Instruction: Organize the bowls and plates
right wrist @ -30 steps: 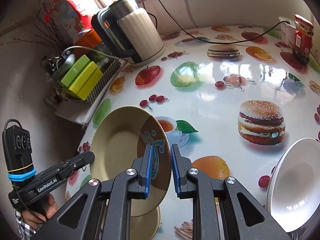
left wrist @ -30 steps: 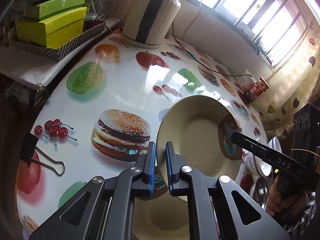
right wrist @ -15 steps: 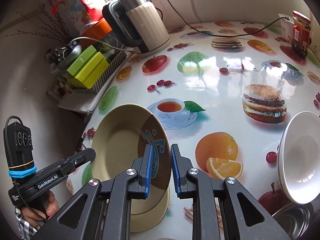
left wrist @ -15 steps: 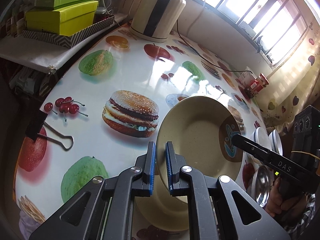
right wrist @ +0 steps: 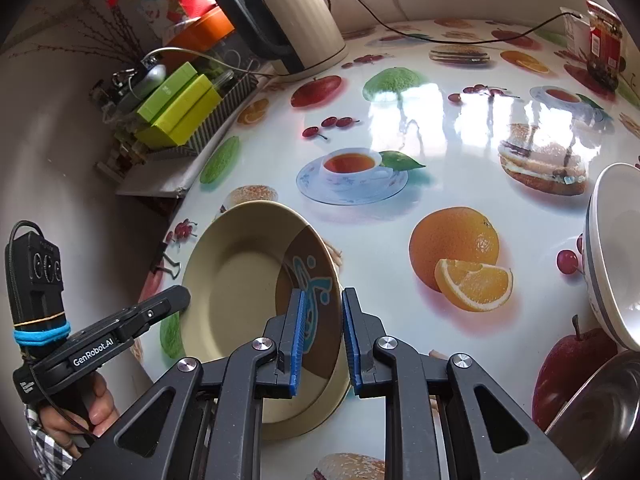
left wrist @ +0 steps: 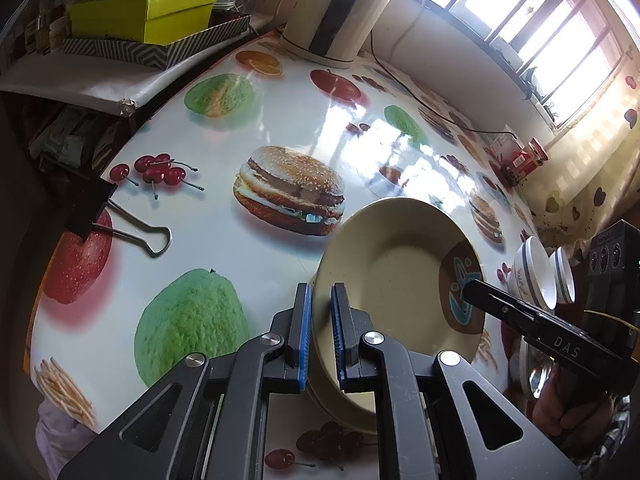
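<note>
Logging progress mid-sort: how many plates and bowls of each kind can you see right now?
Beige plates: 2
White bowls: 2
Steel bowl: 1
Total: 5

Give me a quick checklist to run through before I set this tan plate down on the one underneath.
1. Left gripper shut on the tan plate's rim: ok.
2. Right gripper shut on the opposite rim: ok.
3. Second tan plate lies directly below: ok.
4. Held plate level: not ok, it looks tilted.
5. White bowls clear of the plates: ok.
6. Plates already touching: cannot tell.
</note>
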Tool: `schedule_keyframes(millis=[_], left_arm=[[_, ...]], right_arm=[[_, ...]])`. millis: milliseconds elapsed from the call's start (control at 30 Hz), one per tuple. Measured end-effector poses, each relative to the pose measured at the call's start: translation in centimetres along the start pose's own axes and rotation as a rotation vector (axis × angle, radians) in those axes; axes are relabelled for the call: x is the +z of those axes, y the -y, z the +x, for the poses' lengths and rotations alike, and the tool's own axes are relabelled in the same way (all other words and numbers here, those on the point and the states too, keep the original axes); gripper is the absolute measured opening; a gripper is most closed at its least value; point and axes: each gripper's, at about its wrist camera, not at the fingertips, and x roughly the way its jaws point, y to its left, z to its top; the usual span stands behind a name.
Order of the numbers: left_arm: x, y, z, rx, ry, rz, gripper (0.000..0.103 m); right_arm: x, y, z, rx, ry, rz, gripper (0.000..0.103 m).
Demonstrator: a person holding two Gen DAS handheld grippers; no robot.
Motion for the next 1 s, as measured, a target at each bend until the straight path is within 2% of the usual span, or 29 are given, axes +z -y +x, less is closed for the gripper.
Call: schedule_keyframes(millis=[1000], left_arm=[[-1.0,0.0,0.3,0.031,-0.029,0.011,0.010]], right_arm=[[-1.5,-0.5,0.3,-0.032,0.000,-0.032,0.020]])
